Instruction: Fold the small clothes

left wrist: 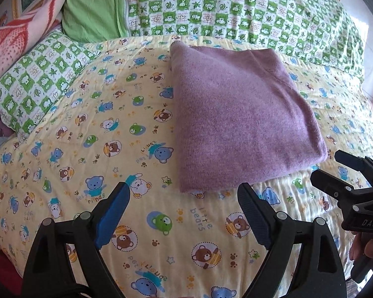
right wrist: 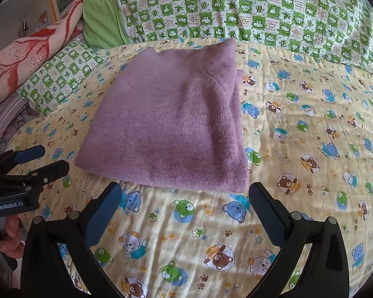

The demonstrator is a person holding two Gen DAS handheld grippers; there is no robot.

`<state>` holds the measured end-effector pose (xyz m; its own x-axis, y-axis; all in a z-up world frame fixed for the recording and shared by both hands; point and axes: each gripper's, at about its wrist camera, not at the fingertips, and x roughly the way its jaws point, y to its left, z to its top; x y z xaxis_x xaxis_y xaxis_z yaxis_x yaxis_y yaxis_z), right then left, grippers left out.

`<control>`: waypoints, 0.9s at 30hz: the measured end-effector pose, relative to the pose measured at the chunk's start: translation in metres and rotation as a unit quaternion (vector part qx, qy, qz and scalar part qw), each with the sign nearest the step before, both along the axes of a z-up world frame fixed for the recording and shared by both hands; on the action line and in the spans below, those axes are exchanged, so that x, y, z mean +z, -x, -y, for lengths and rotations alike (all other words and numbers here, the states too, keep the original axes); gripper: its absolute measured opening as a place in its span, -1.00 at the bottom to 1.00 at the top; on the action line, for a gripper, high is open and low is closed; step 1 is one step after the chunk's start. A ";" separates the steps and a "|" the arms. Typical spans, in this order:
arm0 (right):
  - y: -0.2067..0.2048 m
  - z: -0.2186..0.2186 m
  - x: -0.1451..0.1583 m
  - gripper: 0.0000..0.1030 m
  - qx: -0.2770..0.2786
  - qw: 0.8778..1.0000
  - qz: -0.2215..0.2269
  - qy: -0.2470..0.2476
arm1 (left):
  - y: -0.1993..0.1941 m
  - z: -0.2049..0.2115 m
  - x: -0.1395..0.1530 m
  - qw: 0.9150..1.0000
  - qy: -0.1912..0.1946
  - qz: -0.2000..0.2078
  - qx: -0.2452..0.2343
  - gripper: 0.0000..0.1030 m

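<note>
Both the left gripper (left wrist: pixel 184 198) and right gripper (right wrist: pixel 185 198) gape wide and empty, just short of the folded purple sweater (right wrist: pixel 166 124) on the quilt (right wrist: pixel 298 149).

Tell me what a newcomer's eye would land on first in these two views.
First, the folded purple knit garment, lying flat in the middle of the yellow bear-print quilt. Next, the green checked bedding banked up behind it, with a red and cream blanket at the far left. Nearest the cameras, the left claw and right claw stand open and empty, just short of the garment's near edge.

Hand (left wrist: pixel 367 250) on right hand-held gripper (left wrist: pixel 335 166) cut off by edge
</note>
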<state>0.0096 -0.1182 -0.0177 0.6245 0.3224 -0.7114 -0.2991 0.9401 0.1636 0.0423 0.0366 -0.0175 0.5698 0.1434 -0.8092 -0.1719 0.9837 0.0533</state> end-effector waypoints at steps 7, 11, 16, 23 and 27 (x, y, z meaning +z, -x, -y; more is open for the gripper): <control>-0.004 -0.002 -0.003 0.98 0.007 1.000 -0.006 -0.005 | -0.006 -0.002 -0.003 1.000 0.004 -0.006 0.006 0.74; -0.004 -0.002 -0.002 0.98 0.010 1.000 -0.002 -0.008 | -0.008 -0.004 -0.002 1.000 0.006 -0.003 0.005 0.74; -0.003 -0.001 -0.002 0.98 0.010 1.000 0.003 -0.010 | -0.008 -0.002 -0.001 1.000 0.004 0.003 0.005 0.74; -0.002 0.004 0.004 0.98 0.001 1.000 0.023 -0.019 | -0.008 0.004 0.004 1.000 -0.002 0.015 -0.003 0.74; -0.001 0.004 0.007 0.98 0.000 0.999 0.030 -0.023 | -0.007 0.008 0.007 1.000 -0.005 0.021 -0.010 0.75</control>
